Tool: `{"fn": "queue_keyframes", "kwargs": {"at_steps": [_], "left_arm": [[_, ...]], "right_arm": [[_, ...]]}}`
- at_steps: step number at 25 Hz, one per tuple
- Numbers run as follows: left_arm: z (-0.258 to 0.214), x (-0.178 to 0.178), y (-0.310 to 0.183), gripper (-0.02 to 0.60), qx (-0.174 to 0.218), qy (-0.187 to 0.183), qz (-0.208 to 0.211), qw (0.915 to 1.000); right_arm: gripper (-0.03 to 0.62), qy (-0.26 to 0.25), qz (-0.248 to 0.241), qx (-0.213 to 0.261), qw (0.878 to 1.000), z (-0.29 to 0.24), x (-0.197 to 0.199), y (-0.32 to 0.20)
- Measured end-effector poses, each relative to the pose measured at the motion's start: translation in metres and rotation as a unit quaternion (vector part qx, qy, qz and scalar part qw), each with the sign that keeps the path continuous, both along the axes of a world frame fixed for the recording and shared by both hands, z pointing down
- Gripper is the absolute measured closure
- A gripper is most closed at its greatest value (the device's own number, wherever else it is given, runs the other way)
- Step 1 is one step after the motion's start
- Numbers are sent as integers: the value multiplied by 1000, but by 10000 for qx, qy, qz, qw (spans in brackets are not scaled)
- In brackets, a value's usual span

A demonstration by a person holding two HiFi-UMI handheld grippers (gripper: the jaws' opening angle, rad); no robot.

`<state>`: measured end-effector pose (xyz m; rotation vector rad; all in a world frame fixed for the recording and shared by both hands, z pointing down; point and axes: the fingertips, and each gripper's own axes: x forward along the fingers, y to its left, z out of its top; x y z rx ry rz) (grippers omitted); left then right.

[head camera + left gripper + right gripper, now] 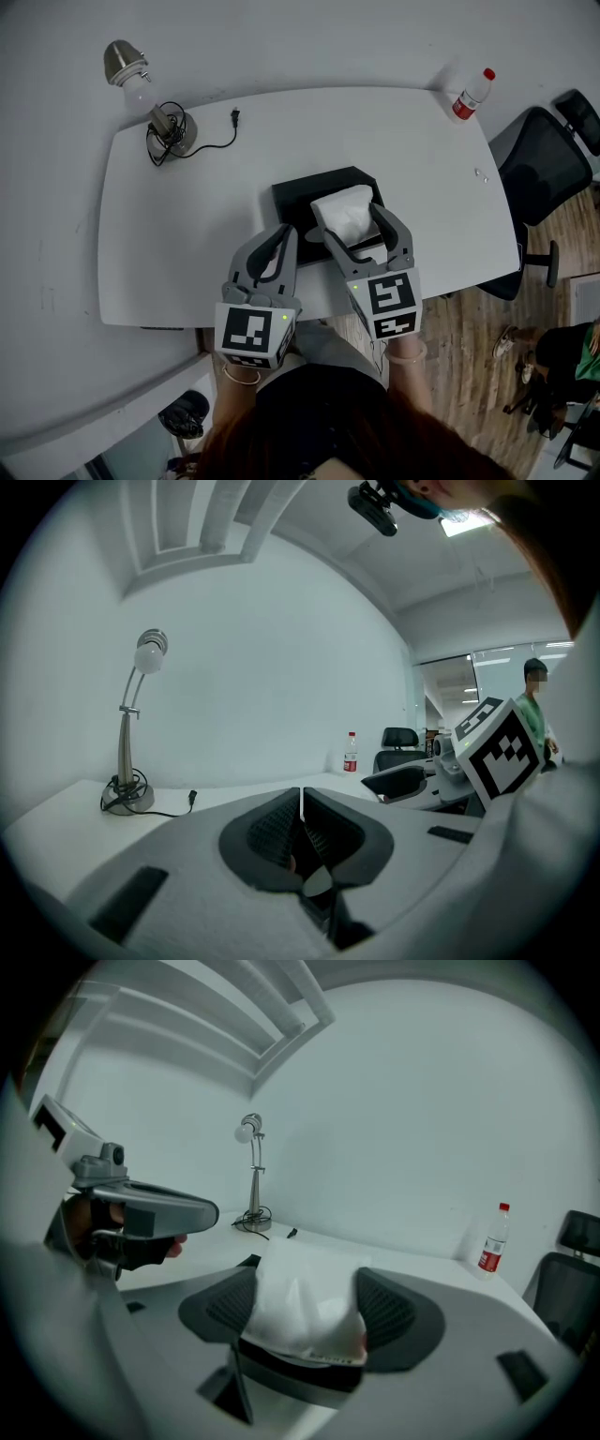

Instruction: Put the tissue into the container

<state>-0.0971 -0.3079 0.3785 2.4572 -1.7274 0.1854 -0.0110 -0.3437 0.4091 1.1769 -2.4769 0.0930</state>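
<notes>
Okay, saw lamp [141, 92] far left on table [178, 234]. Found left gripper [284, 239] clenched, empty, just left of black container [296, 195]. Found right gripper [349, 225] clamped on tissue [343, 208], held over container's near half. Spotted bottle [472, 94] at table's far right corner.

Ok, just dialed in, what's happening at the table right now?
A person is working two handheld grippers over the white table. The right gripper is shut on a white tissue pack, holding it at the black container. It isn't released yet, and I can't tell whether it touches the container's floor. The left gripper is shut and empty, beside the container.
</notes>
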Motion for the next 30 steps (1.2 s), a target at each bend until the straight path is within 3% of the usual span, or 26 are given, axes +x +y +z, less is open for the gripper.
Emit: {"fn": "queue_keyframes", "kwargs": {"at_steps": [30], "left_arm": [[16,-3,-11,552,-174,98,34,9998]], "right_arm": [[238,628,77,-929,9937,40,-5,-11]]}}
